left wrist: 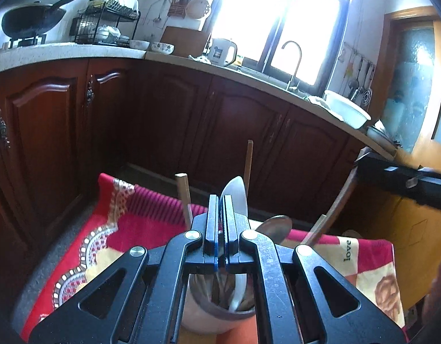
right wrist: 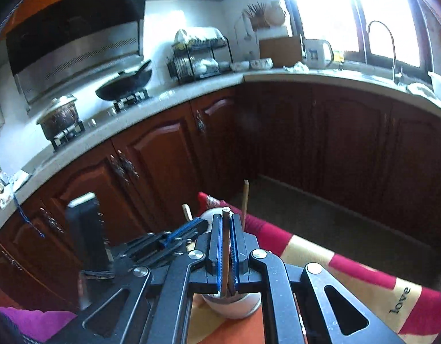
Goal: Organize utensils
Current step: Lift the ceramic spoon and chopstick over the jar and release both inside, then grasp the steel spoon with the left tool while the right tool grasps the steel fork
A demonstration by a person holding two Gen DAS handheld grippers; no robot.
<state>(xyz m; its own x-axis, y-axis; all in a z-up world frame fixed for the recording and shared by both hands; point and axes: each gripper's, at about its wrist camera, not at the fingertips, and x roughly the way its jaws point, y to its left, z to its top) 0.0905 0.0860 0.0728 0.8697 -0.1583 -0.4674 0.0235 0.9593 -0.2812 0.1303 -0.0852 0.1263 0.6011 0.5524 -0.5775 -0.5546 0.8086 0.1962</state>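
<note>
Left wrist view puts your left gripper (left wrist: pixel 220 223) directly over the utensil cup (left wrist: pixel 217 312), its jaws drawn narrow and pinching the white spoon (left wrist: pixel 236 193), whose bowl stands above the fingertips while its handle runs down into the cup. Just right of it you can see a metal spoon (left wrist: pixel 276 226) leaning out of the same cup, and wooden chopsticks (left wrist: pixel 183 197) rising to the left and behind. The cup stands on the red patterned cloth (left wrist: pixel 134 229) that covers the table. At the right edge of this view, your right gripper's black body (left wrist: pixel 406 180) shows up well above the cloth. Right wrist view shows your right gripper (right wrist: pixel 226 243) also closed narrow, clamped on a dark slim metal utensil handle (right wrist: pixel 226 238) held upright, with its lower end reaching down into the cup (right wrist: pixel 234 305) below. Your left gripper (right wrist: pixel 174 238) sits just to the left, close beside yours. Behind both, dark wooden cabinets (right wrist: pixel 320 132) run under the counter.
</note>
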